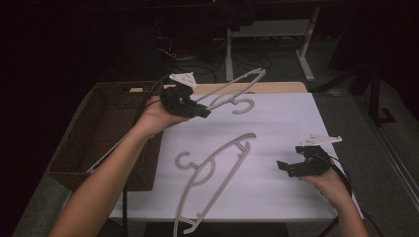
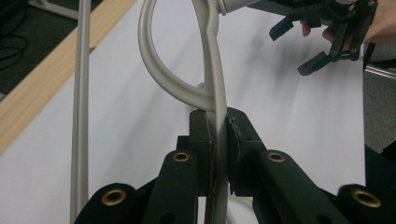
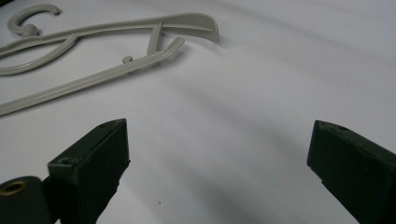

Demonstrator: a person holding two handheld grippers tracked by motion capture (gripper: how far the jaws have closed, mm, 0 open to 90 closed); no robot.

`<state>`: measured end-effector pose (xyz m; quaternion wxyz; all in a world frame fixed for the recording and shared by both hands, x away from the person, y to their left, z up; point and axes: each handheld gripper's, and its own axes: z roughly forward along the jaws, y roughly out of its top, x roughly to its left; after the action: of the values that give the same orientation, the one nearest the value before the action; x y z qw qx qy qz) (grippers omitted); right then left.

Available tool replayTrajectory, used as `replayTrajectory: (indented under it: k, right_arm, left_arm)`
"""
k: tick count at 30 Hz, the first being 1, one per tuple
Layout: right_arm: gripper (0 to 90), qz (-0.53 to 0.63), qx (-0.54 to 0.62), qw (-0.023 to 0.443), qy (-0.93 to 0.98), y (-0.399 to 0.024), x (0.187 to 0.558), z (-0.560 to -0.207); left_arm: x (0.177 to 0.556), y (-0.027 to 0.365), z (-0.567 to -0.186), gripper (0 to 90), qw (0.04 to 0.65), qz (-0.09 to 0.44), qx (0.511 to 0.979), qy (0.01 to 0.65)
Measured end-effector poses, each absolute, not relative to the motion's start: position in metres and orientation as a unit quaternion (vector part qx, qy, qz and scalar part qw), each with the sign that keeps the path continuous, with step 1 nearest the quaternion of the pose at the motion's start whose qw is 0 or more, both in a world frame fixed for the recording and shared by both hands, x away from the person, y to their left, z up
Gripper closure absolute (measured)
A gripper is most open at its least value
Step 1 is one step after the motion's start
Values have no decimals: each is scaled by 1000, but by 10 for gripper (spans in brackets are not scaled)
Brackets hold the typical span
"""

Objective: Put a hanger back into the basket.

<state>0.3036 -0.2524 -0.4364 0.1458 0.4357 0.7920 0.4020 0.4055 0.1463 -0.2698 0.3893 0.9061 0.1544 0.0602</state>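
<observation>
Above the table's far left, the left gripper (image 1: pixel 201 111) is clamped on a hanger (image 1: pixel 232 91), its long axis running away to the right, probably bound for the basket (image 1: pixel 106 123) just left. Right gripper (image 1: pixel 287 168) hovers, jaws apart.

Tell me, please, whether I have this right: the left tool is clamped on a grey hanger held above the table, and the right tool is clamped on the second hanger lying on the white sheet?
Not quite. The left tool is indeed clamped on the lifted hanger, but the right tool holds nothing: the right gripper view shows its jaws wide apart over bare white sheet, with the second hanger lying untouched farther off.
</observation>
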Motion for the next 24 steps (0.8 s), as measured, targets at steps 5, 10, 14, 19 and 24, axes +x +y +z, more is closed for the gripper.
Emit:
replayTrajectory:
  k: [5, 10, 14, 19, 24]
  right_arm:
    - [53, 400, 436, 145, 793, -252, 303, -437]
    - [53, 400, 437, 146, 792, -252, 303, -437]
    - [53, 400, 438, 146, 792, -252, 304, -437]
    - [54, 399, 441, 146, 790, -252, 304, -438]
    - [53, 399, 442, 146, 790, -252, 304, -438]
  left_arm:
    - [399, 180, -258, 824, 391, 70, 903, 165]
    - [389, 215, -253, 824, 389, 86, 899, 182]
    - [383, 247, -252, 824, 391, 94, 894, 197]
    - [377, 282, -257, 823, 391, 105, 886, 225]
    - [370, 314, -267, 823, 385, 112, 880, 254]
